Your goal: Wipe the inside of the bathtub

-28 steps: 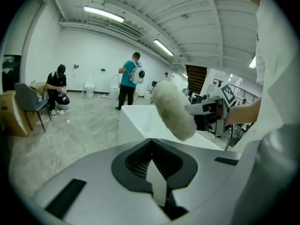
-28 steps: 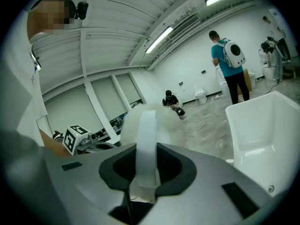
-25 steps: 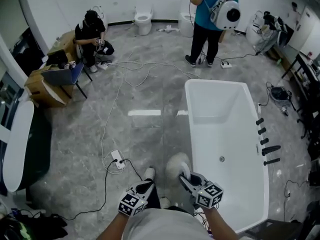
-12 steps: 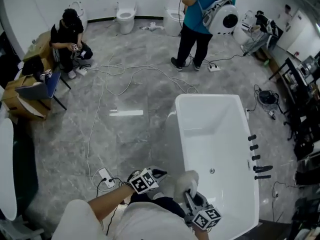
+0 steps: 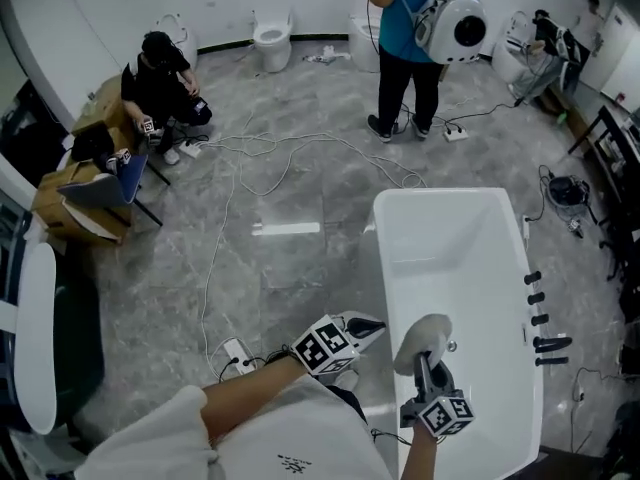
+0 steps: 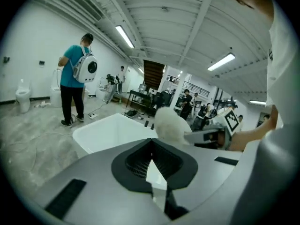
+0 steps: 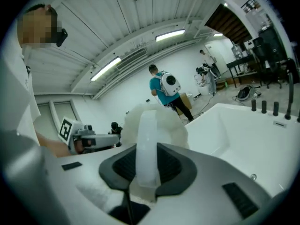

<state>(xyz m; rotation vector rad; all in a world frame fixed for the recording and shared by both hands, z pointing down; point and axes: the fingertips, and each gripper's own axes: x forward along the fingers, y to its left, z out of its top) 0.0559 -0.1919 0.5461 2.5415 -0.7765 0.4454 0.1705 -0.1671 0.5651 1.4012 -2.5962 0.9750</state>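
Right gripper [image 5: 426, 366] moved over bathtub [image 5: 450, 196] | clamped on wiper [image 5: 422, 332], long axis along tub, head forward | left gripper [image 5: 367, 325] closed, empty

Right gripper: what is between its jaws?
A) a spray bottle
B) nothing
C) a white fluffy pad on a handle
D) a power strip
C: in the right gripper view, the right gripper has its jaws shut on the pale handle of the white fluffy pad.

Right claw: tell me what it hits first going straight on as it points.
The right claw holds a fluffy pad out in front. Beyond that, probably the bathtub, at its inner wall or far end; height is hard to judge.
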